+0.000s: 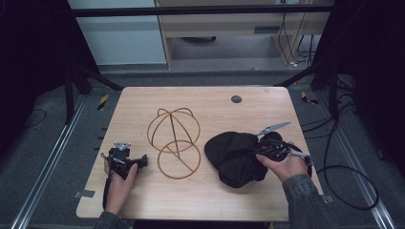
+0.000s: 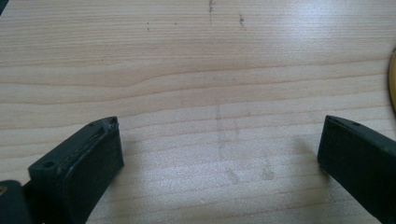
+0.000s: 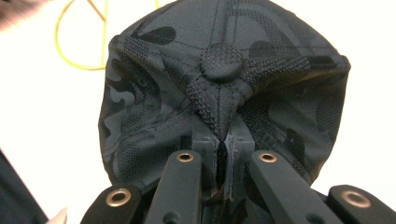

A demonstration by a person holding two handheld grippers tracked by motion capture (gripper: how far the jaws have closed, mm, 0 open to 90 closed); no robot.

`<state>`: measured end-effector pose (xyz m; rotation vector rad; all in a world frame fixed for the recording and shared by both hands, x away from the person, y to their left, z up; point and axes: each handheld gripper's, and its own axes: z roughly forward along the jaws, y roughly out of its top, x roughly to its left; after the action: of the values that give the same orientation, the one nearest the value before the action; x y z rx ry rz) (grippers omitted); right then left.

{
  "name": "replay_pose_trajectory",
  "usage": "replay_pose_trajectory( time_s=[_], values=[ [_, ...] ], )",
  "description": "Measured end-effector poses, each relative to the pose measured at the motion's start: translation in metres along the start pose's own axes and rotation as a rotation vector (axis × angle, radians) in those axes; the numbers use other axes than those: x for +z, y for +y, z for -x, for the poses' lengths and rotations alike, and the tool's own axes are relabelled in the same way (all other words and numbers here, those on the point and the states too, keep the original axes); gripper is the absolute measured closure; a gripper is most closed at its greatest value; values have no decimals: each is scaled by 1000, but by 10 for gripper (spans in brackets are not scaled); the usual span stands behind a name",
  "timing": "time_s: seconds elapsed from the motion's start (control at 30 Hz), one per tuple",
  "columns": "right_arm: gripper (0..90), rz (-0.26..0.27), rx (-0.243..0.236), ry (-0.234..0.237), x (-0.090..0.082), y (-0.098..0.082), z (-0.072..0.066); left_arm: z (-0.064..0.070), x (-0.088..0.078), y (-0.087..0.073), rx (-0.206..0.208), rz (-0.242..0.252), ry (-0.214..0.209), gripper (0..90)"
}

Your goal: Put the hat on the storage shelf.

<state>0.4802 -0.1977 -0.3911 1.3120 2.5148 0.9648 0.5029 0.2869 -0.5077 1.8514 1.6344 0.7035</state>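
The wooden table [image 1: 200, 191] holds a wire hat stand [image 1: 173, 141] at its middle and a black cap [image 1: 234, 155] just to its right. The right gripper [image 3: 226, 140] has pinched a fold of the cap's crown below the top button [image 3: 221, 62], jaws clamped on the cloth. The left gripper [image 1: 125, 159] rests idle, jaws wide apart over bare wood. The grasp looks made; next comes lifting the cap onto the stand's dome.

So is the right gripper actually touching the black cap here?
Touching. In the right gripper view the right gripper has its jaws closed together on a pinched fold of the black cap, just below the crown button, with no gap at the fabric.
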Motion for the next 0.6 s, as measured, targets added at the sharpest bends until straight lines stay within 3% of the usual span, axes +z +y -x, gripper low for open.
replay_pose_trajectory(
  time_s=[0.1,0.3,0.4,0.43,0.47,0.6],
  values=[
    [858,15,16,16,-10,-1,1,0,0,0,0,0,0,0],
    [858,53,12,-1,-33,-1,3,0,0,0,2,0,-2,0],
    [858,109,26,-21,-56,-2,6,0,0,0,2,0,-2,0],
    [858,109,26,-21,-56,-2,6,0,0,0,2,0,-2,0],
    [858,144,32,-33,-68,-2,6,0,0,0,2,0,-2,0],
    [859,204,66,-16,-84,-1,6,0,0,0,2,0,-2,0]
  ],
)
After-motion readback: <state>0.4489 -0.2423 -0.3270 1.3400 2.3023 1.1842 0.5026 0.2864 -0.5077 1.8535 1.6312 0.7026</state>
